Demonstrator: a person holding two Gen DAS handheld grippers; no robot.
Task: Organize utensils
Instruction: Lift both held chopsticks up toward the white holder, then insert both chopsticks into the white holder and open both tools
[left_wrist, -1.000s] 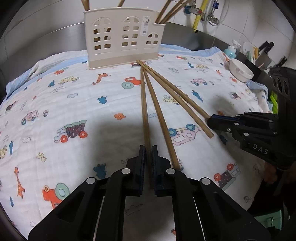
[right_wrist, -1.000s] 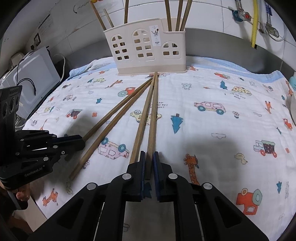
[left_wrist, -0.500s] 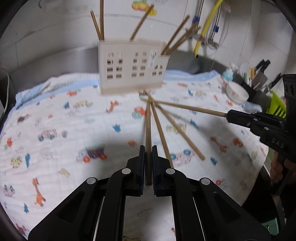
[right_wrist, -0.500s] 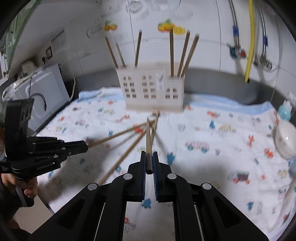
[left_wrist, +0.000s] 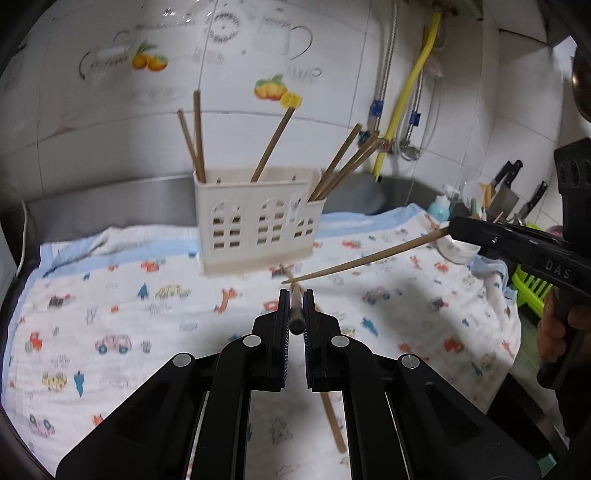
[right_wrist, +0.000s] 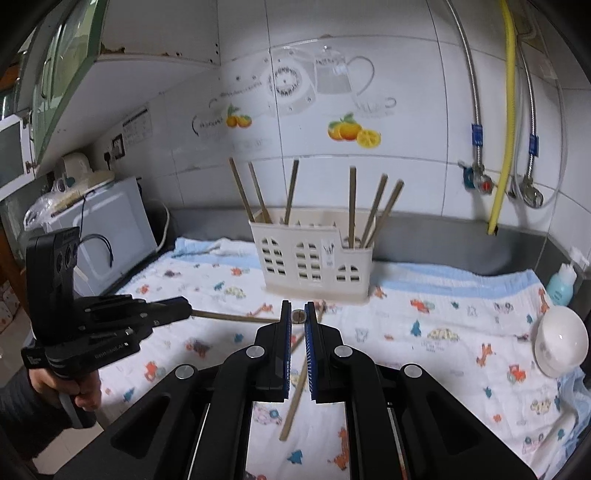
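A cream utensil holder (left_wrist: 258, 225) (right_wrist: 314, 260) with arched cutouts stands at the back of the cloth and holds several upright wooden chopsticks. My left gripper (left_wrist: 296, 312) is shut on one wooden chopstick (left_wrist: 295, 317), held end-on above the cloth; it also shows in the right wrist view (right_wrist: 184, 310). My right gripper (right_wrist: 297, 317) is shut on another chopstick (right_wrist: 297, 315); in the left wrist view this gripper (left_wrist: 452, 232) holds its chopstick (left_wrist: 369, 258) pointing left toward the holder. Two more chopsticks (right_wrist: 295, 391) (left_wrist: 332, 424) lie on the cloth below the grippers.
A cartoon-print cloth (left_wrist: 110, 314) covers the counter. A white bowl (right_wrist: 559, 347) and a blue bottle (right_wrist: 561, 282) sit at the right. A microwave (right_wrist: 107, 236) stands at the left. Knives (left_wrist: 506, 188) and a green rack (left_wrist: 532, 284) are far right. Tiled wall with pipes behind.
Both grippers have lifted up off the cloth, each carrying its chopstick. The views have tilted up from the cloth toward the holder and wall. Two chopsticks stay on the cloth.
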